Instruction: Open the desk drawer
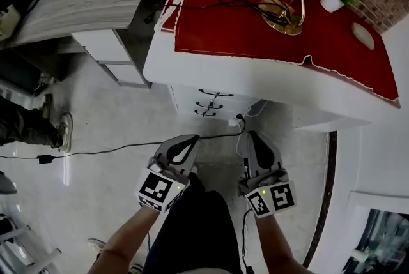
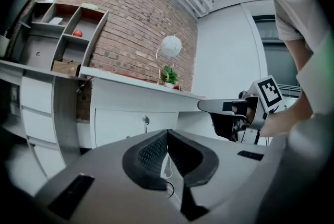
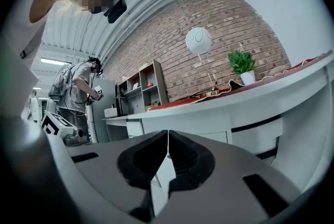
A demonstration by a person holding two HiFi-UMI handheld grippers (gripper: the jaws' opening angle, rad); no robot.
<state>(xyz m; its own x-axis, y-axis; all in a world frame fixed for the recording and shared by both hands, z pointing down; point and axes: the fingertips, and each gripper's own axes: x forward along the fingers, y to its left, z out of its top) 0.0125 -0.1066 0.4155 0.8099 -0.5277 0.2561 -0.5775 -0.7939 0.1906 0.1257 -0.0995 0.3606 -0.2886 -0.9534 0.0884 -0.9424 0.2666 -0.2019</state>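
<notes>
- Left gripper point(image 1: 184, 146) and right gripper point(image 1: 257, 142): jaws pressed together, nothing held, low before the desk point(image 1: 211, 71).
- Drawers point(image 1: 214, 102) under the desktop, ahead, well apart from both tips.
- Best to pick one gripper and part its jaws before arriving.
- Line up on the top handle point(image 1: 215, 93), close across it, pull straight back.
- Mind the floor cable point(image 1: 220, 136).

No text, number or brand is legible; only square black-and-white markers show on the left cube point(image 1: 160, 188) and right cube point(image 1: 271, 197).
</notes>
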